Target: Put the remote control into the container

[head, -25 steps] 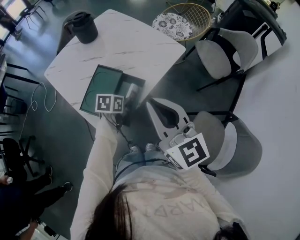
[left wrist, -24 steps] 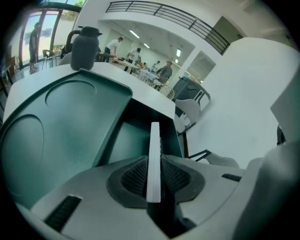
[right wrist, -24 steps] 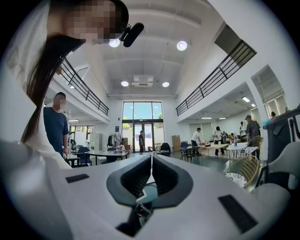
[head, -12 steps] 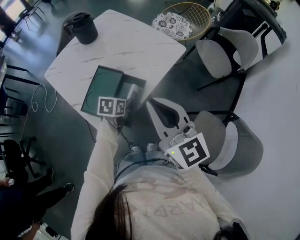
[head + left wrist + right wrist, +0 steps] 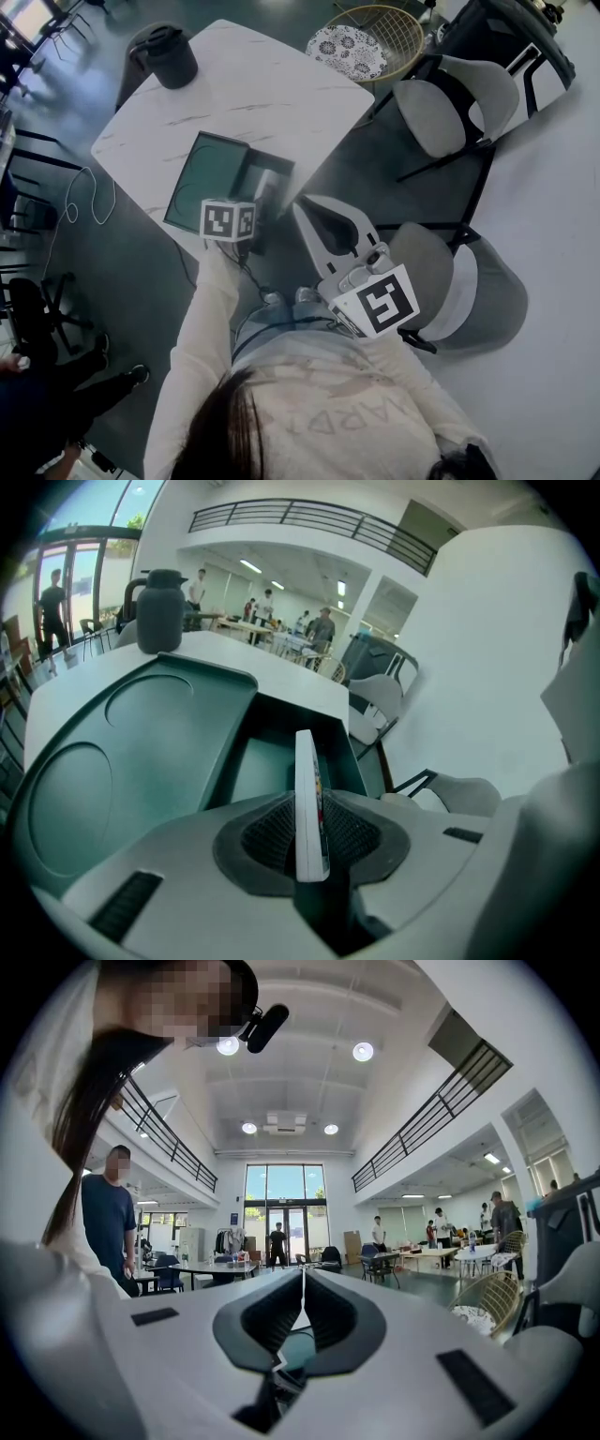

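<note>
Left gripper (image 5: 309, 829) has slid back a touch toward the table (image 5: 262, 94) edge, remote control (image 5: 306, 761) pinched edge-on between its jaws above the container (image 5: 141, 752), right gripper (image 5: 302, 1302) closed and empty.

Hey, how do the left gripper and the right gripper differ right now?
The left gripper is shut on the remote control, held on edge; the right gripper is shut on nothing. The left gripper reaches over the green container on the table; the right gripper is off the table, near the person. Both are white with a marker cube.
</note>
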A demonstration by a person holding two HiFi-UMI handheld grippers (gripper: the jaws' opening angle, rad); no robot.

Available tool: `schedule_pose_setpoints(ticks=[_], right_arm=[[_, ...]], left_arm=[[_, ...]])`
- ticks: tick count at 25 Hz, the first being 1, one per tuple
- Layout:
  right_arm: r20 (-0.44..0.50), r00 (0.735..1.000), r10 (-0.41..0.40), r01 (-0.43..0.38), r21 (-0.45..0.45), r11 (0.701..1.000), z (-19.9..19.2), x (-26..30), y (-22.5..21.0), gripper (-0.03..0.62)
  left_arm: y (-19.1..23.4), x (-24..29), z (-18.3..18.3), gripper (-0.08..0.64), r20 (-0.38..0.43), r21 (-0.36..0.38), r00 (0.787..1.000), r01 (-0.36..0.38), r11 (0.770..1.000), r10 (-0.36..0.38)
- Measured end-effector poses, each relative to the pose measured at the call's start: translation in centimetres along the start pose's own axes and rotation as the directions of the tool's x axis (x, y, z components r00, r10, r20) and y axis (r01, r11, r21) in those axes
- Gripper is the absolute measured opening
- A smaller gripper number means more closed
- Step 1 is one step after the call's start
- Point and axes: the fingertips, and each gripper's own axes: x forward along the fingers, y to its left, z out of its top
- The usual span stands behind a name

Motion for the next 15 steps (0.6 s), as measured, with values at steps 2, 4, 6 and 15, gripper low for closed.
schedule_pose_setpoints(ticks=[2, 4, 6, 15], right_arm=[[0.003, 1.0, 0.002, -0.002, 0.001, 1.0, 0.01, -0.03, 0.02, 0.017], [0.002, 1.0, 0.007, -0.007, 0.001, 1.0, -0.06, -0.02, 0.09, 0.017], [0.002, 1.0, 0.008, -0.008, 0.002, 1.0, -0.09, 0.04, 0.07, 0.017], [0.0, 1.0, 0.007, -0.007, -0.001, 1.0, 0.13, -0.12, -0.04, 0.017]], left_arm=[[0.07, 0.02, 0.04, 0.086, 0.005, 0.005, 1.0, -0.015, 1.0, 0.015], [0.27, -0.05, 0.14, 0.086, 0.018, 0.024, 0.999, -0.051, 0.998, 0.05], [0.37, -0.06, 0.3, 0.086, 0.028, 0.071, 0.996, -0.09, 0.993, 0.089], [0.33, 0.87, 0.4, 0.086, 0.01, -0.153, 0.999, 0.053, 0.987, -0.052]])
